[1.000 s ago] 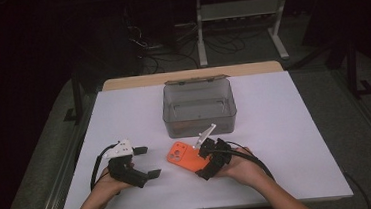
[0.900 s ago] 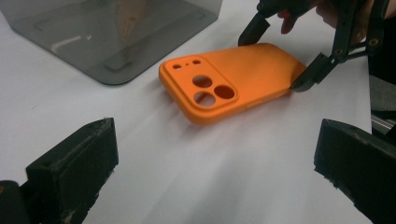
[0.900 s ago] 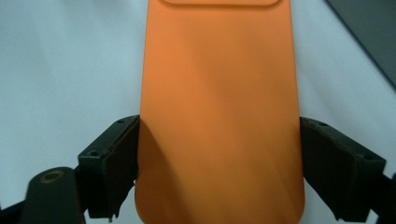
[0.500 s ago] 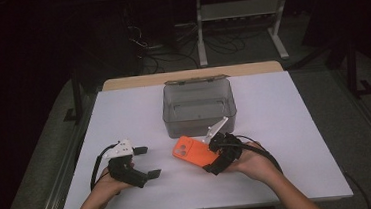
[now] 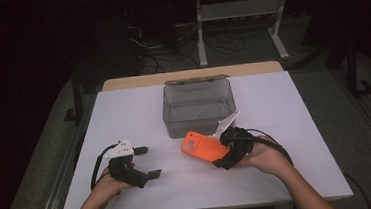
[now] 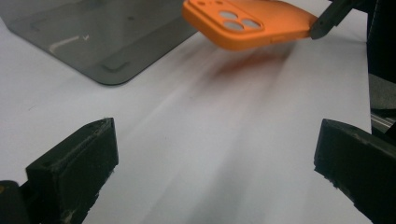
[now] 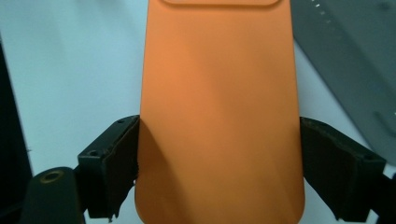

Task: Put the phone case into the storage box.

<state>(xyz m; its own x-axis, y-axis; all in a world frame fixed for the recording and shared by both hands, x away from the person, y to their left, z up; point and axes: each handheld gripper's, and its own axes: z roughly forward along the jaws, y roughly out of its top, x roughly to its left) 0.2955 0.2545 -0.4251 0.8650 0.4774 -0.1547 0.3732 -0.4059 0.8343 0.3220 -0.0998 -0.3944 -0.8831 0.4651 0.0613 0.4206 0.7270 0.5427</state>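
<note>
a: where is the orange phone case point(image 5: 203, 147) now?
b: clamped across its width by the right gripper point(image 5: 224, 157); in the right gripper view both black fingers point(image 7: 112, 163) press on its long edges; it hangs clear of the white counter point(image 5: 284, 107), its shadow lying below it in the left gripper view; its camera end points toward the grey box point(image 5: 198, 107).
a: how close is it to that box?
b: just in front of the box's near wall, apart from it; whether the tip overlaps the rim from above i cannot say, the high view is too coarse there.
a: and the left gripper point(image 5: 144, 163)?
b: it sits low over the counter at the near left, held in the person's left hand point(image 5: 110, 181); its fingers point(image 6: 74, 163) stand wide apart with only bare counter between them; the case floats ahead of them, well apart.
a: anything in the box?
b: it looks empty; its lid stands open at the back.
</note>
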